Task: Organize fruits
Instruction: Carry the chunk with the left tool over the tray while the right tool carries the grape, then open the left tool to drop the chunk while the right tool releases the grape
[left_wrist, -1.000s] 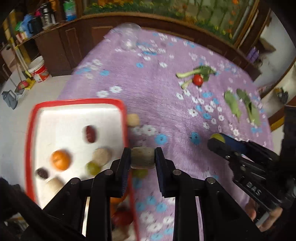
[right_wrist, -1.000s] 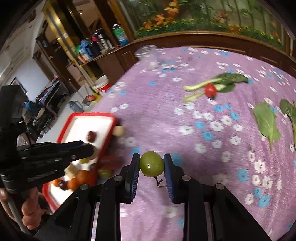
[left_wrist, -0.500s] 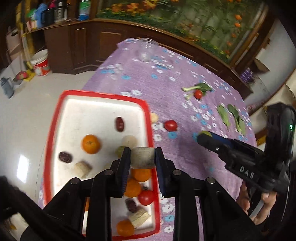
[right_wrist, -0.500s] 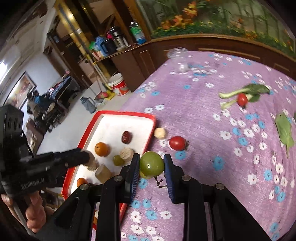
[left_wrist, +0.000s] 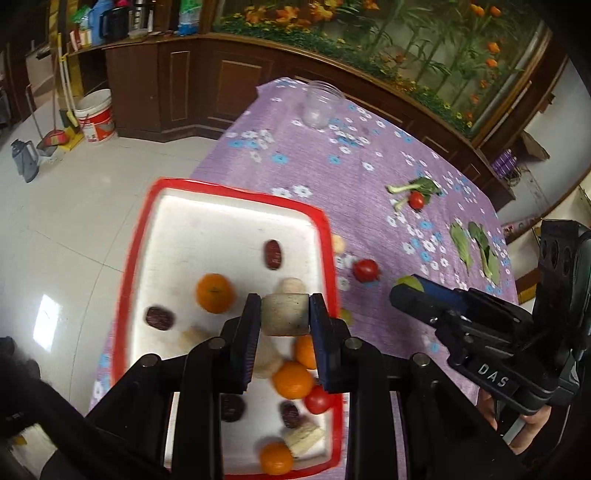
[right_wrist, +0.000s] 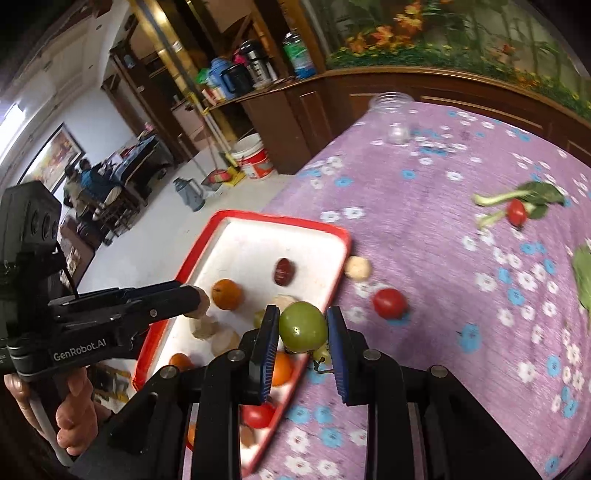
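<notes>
My left gripper (left_wrist: 284, 325) is shut on a pale beige chunk of fruit (left_wrist: 285, 314) and hangs over the red-rimmed white tray (left_wrist: 207, 229). The tray holds oranges (left_wrist: 215, 293), dark red dates (left_wrist: 273, 254), a small tomato (left_wrist: 318, 400) and pale chunks. My right gripper (right_wrist: 303, 332) is shut on a green round fruit (right_wrist: 303, 326), above the tray's (right_wrist: 255, 243) right rim. On the cloth beside the tray lie a red tomato (right_wrist: 389, 302) and a small beige ball (right_wrist: 357, 268). In the right wrist view the left gripper (right_wrist: 197, 301) comes in from the left.
The table wears a purple flowered cloth (left_wrist: 354, 177). A clear jar (left_wrist: 321, 103) stands at its far end. Greens with a red tomato (left_wrist: 416, 199) and two green leaves (left_wrist: 474, 247) lie to the right. The tray sits at the table's left edge, above the tiled floor (left_wrist: 55, 221).
Both grippers have moved left toward the tray, each still holding its fruit. The left one now hangs over the tray; the right one has reached the tray's right rim.
</notes>
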